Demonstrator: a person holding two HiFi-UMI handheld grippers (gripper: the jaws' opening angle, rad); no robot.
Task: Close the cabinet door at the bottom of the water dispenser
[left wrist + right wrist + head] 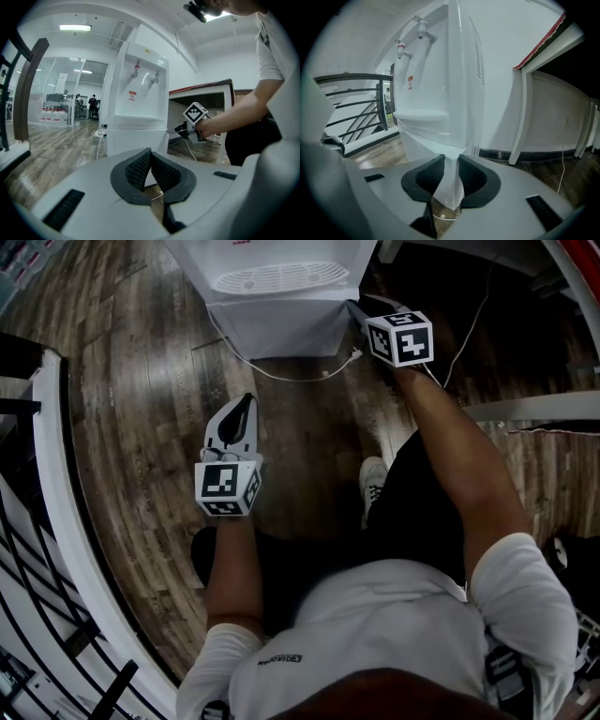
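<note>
Cabinet door, head view: it forms the lower front of the white water dispenser, which stands on the wooden floor at the top of the picture. The right tool reaches to the door's right-hand edge, at the corner of the unit. From this steep angle we cannot tell how far the door stands off the body. The left tool hangs over bare floor, well apart from the dispenser. A white cable lies on the floor just in front of the unit.

Left gripper view: the pads meet at their tips with nothing between them, so this tool is closed and empty. Beyond it the dispenser stands upright, and the right tool sits against the right edge of its lower section, below the drip shelf.

Right gripper view: the jaws stand a moderate way apart, and the door's white edge runs between them and fills the gap. We judge that the pads bear on both its faces, so this tool has hold of the door by its free edge.

Assessment: the grip appears taken, but no view shows the door shut. We judge that the edge has yet to be swung flush with the body and then released.
</note>
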